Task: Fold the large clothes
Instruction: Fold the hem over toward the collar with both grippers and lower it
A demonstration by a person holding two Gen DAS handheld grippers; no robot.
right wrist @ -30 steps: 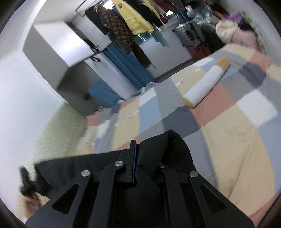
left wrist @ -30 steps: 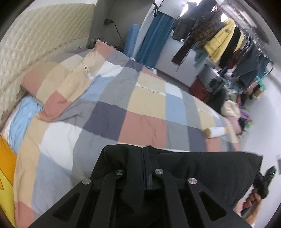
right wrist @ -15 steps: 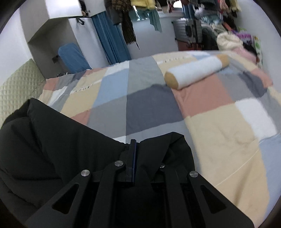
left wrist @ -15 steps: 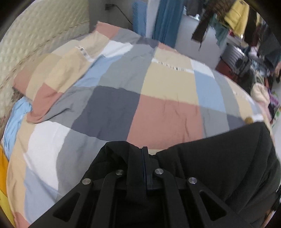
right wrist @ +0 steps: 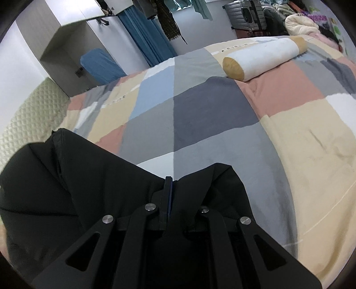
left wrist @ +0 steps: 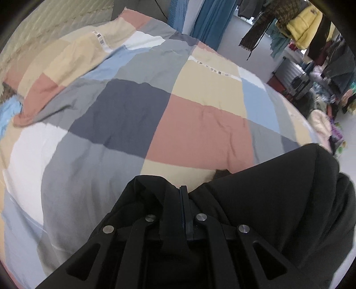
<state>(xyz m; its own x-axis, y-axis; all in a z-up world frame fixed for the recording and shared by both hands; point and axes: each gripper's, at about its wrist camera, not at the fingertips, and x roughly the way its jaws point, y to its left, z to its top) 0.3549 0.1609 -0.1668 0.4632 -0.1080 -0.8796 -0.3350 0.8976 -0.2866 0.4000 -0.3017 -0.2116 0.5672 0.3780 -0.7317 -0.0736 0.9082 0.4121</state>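
Left gripper [left wrist: 183,189]: jaws closed tight on a fold of the black garment [left wrist: 289,200], the cloth bunched up around both fingers.

Right gripper [right wrist: 169,180]: jaws likewise closed, pinching another edge of the same black garment [right wrist: 77,177].

Black garment: large, dark, slightly padded in look. It spans between the two grippers, held above the near part of the bed [left wrist: 200,133]. In the left wrist view it billows to the right of the gripper; in the right wrist view it billows to the left. Whether its lower part touches the bed cannot be told.

Bed: covered with a patchwork duvet of pink, beige, grey, navy, pale blue and white squares, lying directly beyond the garment.

Bolster pillow [right wrist: 264,57]: white cylinder with tan ends, lying on the far right part of the bed in the right wrist view.

Headboard [right wrist: 26,115]: pale quilted panel along the left side of the bed.

Blue curtain [right wrist: 146,42]: hanging beyond the far edge of the bed.

Hanging clothes [left wrist: 304,26]: a yellow jacket among dark items, beyond the bed to the right.

Suitcase [right wrist: 247,15]: grey, beyond the bed, behind the bolster pillow.
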